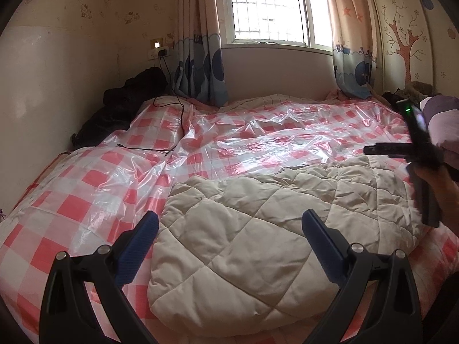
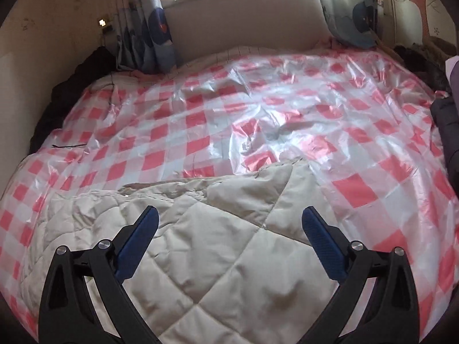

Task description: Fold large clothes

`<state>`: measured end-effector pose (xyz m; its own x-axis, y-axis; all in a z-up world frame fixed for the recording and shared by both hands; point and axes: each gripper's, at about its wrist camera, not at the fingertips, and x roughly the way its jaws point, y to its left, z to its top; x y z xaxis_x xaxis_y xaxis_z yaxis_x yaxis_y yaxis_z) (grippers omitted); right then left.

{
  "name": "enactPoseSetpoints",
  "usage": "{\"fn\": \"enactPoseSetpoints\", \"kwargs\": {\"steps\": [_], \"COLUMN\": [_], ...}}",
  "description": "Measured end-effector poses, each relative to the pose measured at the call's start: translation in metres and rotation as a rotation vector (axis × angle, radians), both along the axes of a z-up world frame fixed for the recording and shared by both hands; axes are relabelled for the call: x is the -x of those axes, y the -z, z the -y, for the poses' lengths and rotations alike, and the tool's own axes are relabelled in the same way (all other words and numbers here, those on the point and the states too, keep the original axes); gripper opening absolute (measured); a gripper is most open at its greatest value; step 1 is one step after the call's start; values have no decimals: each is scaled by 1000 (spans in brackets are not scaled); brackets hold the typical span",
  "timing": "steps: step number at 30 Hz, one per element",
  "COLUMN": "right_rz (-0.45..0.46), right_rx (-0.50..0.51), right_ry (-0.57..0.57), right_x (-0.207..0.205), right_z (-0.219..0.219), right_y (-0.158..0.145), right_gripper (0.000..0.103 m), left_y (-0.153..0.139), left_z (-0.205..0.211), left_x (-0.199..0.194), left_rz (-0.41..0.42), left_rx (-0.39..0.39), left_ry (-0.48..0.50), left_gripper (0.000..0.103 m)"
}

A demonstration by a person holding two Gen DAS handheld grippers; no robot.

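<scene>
a beige quilted garment (image 1: pixel 258 229) lies folded into a rough, puffy rectangle on the near part of a bed, resting on a shiny pink-and-white checked plastic sheet (image 1: pixel 86 189) that covers the whole mattress. in the left wrist view the garment sits just beyond the left gripper (image 1: pixel 229 243), whose two blue-padded fingers are spread wide with nothing between them — the left finger over the plastic, the right one over the quilted fabric. at the right edge of that view the right gripper (image 1: pixel 421 154) appears as a dark, motion-blurred shape with a small green light, raised above the garment's right end; it is too smeared there to read its fingers. the right wrist view shows them clearly: the right gripper (image 2: pixel 229 243) is spread wide too, empty, hovering over the garment (image 2: pixel 218 258), whose far edge shows a rumpled fold.

at the far left a heap of dark clothing (image 1: pixel 123 106) lies against the wall, with a thin black cable (image 1: pixel 172 114) trailing from a wall socket onto the plastic. a window (image 1: pixel 269 5) with patterned curtains (image 1: pixel 198 57) stands beyond the bed, and what looks like purple fabric (image 1: pixel 441 120) shows at the far right.
</scene>
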<state>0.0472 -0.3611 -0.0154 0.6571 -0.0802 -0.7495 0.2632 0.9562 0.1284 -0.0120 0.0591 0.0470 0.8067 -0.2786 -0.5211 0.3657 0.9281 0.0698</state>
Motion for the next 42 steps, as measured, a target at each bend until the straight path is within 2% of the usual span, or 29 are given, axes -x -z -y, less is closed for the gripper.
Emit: {"fn": "enactPoseSetpoints", "kwargs": {"steps": [2, 3, 4, 7, 10, 12, 15, 17, 18, 19, 21, 22, 24, 27, 29, 30, 32, 33, 35, 36, 37, 39, 42], "right_rz": [-175, -188, -154, 31, 135, 131, 15, -135, -251, -285, -286, -268, -215, -102, -64, -65, -87, -116, -178, -197, -229, -273, -242], "right_rx": [-21, -20, -12, -38, -20, -17, 28, 129, 152, 116, 39, 30, 10, 47, 26, 5, -46, -128, -443, -552, -594, -569, -554], "right_ry": [16, 26, 38, 6, -146, -278, -466, -549, -579, -577, -536, -510, -528, -588, -631, -664, -723, -733, -701, -663, -633, -637, -687], "right_x": [-31, -32, -31, -27, -50, -75, -113, -133, -137, -142, -145, -140, -116, -57, -12, 12, 55, 73, 102, 117, 129, 141, 132], "right_z": [9, 10, 8, -10, -60, -106, -178, -218, -233, -232, -217, -211, -206, -193, -186, -184, -183, -178, -156, -149, -147, -157, -189], "right_y": [53, 62, 56, 14, -26, -36, -9, 44, 76, 91, 85, 75, 48, 4, -11, -13, -9, -3, 16, 26, 36, 48, 51], "right_gripper": [97, 97, 97, 97, 97, 97, 97, 97, 97, 97, 97, 97, 97, 97, 97, 97, 97, 97, 97, 97, 97, 97, 97], "left_y": [3, 5, 6, 10, 14, 16, 20, 23, 25, 26, 29, 30, 32, 49, 63, 68, 72, 73, 75, 76, 76, 73, 68], "left_z": [1, 1, 0, -2, -4, -5, -6, -6, -6, -6, -9, -13, -26, -61, -83, -91, -99, -102, -108, -111, -115, -121, -125], "left_x": [-4, -6, -8, -13, -18, -21, -23, -25, -26, -27, -30, -33, -42, -65, -76, -80, -81, -81, -79, -77, -76, -74, -70], "left_rz": [-22, -35, -45, -84, -120, -135, -145, -155, -163, -172, -203, -227, -322, -557, -712, -764, -809, -826, -854, -856, -855, -845, -820], "left_rx": [3, 4, 5, 17, 32, 33, 18, 10, 8, 7, 18, 38, 127, 365, 536, 588, 633, 655, 697, 714, 730, 734, 697], "left_ry": [4, 2, -2, -16, -25, -34, -42, -42, -41, -41, -42, -42, -36, -50, -54, -46, -24, -17, -18, -25, -36, -61, -80], "left_gripper": [96, 96, 96, 96, 96, 96, 96, 96, 96, 96, 96, 96, 96, 96, 96, 96, 96, 96, 96, 96, 96, 96, 96]}}
